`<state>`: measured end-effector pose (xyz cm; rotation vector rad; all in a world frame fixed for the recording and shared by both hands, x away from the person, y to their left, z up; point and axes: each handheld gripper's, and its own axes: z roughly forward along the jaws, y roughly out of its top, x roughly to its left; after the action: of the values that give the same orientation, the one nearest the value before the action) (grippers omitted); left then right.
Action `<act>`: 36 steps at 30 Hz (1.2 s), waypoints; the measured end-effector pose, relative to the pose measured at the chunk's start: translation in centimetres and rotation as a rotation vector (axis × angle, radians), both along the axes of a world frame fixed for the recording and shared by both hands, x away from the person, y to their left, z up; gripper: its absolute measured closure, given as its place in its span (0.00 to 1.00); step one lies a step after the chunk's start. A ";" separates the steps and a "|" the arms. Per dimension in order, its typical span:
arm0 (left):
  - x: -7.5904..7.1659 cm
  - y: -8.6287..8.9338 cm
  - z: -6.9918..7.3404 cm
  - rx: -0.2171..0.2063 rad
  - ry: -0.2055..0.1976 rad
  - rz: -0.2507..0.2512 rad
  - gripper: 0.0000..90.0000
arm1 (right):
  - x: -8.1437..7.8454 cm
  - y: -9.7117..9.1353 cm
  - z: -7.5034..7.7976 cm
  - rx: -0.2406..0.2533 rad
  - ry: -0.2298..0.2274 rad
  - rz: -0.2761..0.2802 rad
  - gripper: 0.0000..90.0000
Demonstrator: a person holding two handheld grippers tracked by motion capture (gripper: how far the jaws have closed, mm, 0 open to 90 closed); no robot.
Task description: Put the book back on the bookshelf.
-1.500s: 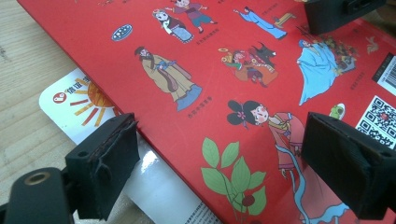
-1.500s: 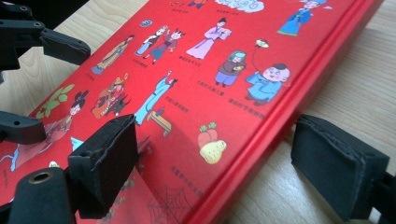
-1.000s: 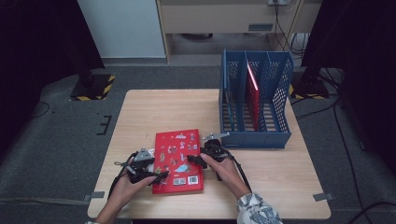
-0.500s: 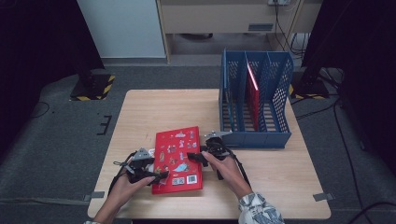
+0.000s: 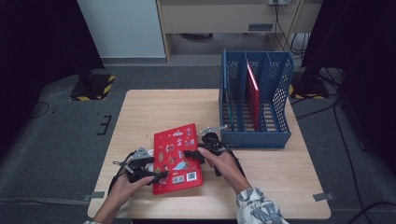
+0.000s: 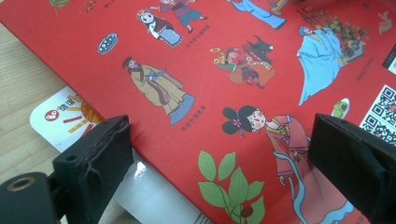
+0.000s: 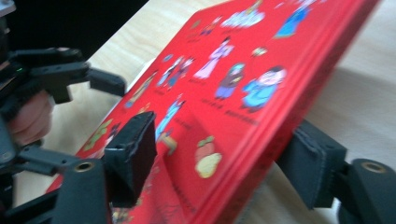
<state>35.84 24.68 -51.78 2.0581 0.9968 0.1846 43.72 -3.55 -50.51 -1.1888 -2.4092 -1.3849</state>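
Observation:
A red picture book (image 5: 177, 158) with cartoon figures on its cover lies at the table's front. My left gripper (image 5: 155, 176) is at its left front edge. In the left gripper view its jaws (image 6: 219, 163) stand wide apart over the cover (image 6: 224, 84), pressing on nothing; they have just been opening. My right gripper (image 5: 190, 154) is at the book's right edge. There the book (image 7: 233, 84) tilts up between the jaws (image 7: 222, 163), one pad on the cover and one under the edge; these jaws have just eased open slightly.
A blue file rack (image 5: 254, 135) stands at the table's back right, with another red book (image 5: 253, 93) upright in its middle slot. A white printed sheet (image 6: 60, 116) sticks out from under the book's left edge. Bare tabletop (image 5: 154, 112) lies behind the book.

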 end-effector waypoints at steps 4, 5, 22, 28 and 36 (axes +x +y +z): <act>0.0 -0.1 0.0 0.001 0.000 -0.001 0.01 | 0.0 0.8 -0.1 -0.016 -0.002 0.017 0.30; 0.0 -0.1 0.0 -0.003 0.000 -0.001 0.01 | 0.0 0.8 -0.1 -0.004 0.002 0.019 0.30; 0.1 0.1 0.1 -0.029 0.001 -0.011 0.01 | 0.4 2.5 0.5 -0.031 0.002 0.024 0.40; 0.0 0.1 0.2 -0.035 0.002 -0.012 0.01 | 0.5 2.5 1.1 -0.023 0.003 0.016 0.47; -0.1 0.0 0.4 -0.022 -0.014 -0.023 0.00 | 0.3 2.3 2.2 0.009 0.001 0.006 0.58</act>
<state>35.73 24.70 -51.33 2.0447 0.9627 0.1747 43.99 -1.25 -48.30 -1.1796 -2.4015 -1.3913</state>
